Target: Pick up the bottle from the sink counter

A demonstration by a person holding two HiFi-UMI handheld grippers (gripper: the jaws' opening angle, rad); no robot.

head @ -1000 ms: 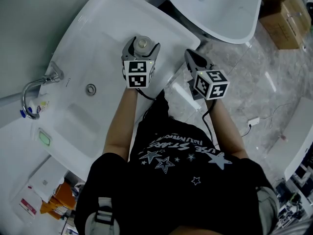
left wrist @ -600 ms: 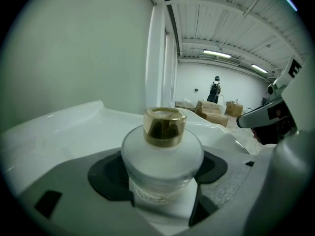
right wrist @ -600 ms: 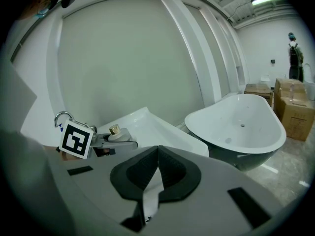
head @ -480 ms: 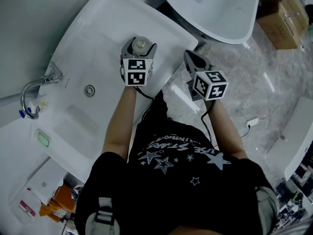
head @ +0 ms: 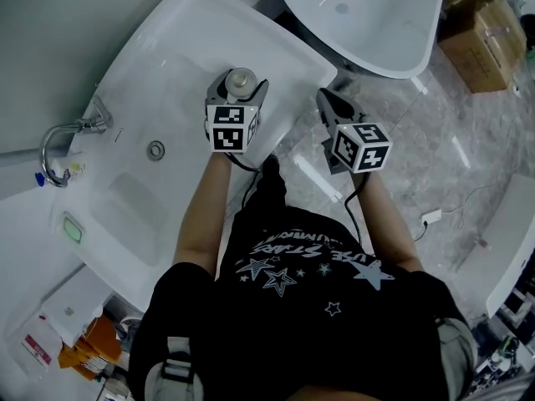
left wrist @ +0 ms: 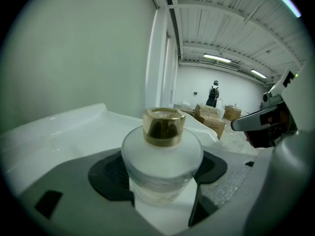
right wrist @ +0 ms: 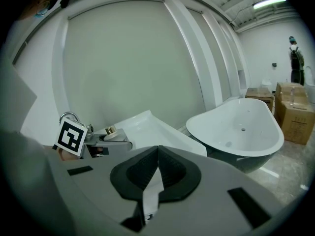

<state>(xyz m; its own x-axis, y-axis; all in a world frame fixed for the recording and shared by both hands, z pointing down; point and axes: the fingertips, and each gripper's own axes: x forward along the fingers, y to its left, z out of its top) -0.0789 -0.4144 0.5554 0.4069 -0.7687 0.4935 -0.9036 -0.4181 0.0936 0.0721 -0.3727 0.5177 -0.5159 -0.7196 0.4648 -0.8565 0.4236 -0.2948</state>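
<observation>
The bottle (head: 242, 77) is a short, round frosted jar with a gold cap, standing on the white sink counter (head: 167, 65) near its right end. My left gripper (head: 240, 87) reaches over the counter's front edge and is shut on it. In the left gripper view the dark pads (left wrist: 109, 177) press on both sides of the bottle (left wrist: 161, 156), which stands upright. My right gripper (head: 324, 97) hovers off the counter's right end, above the floor. In its own view the right gripper (right wrist: 157, 156) is shut with nothing between its jaws.
A chrome faucet (head: 71, 134) and drain (head: 155, 149) sit at the basin on the left, with a green soap bar (head: 73, 230) nearby. A white bathtub (head: 368, 15) stands beyond the counter's right end, and cardboard boxes (head: 485, 36) are on the marble floor.
The view has shifted slightly. The left gripper's jaws have drawn in a little around the bottle. The right gripper stays in place.
</observation>
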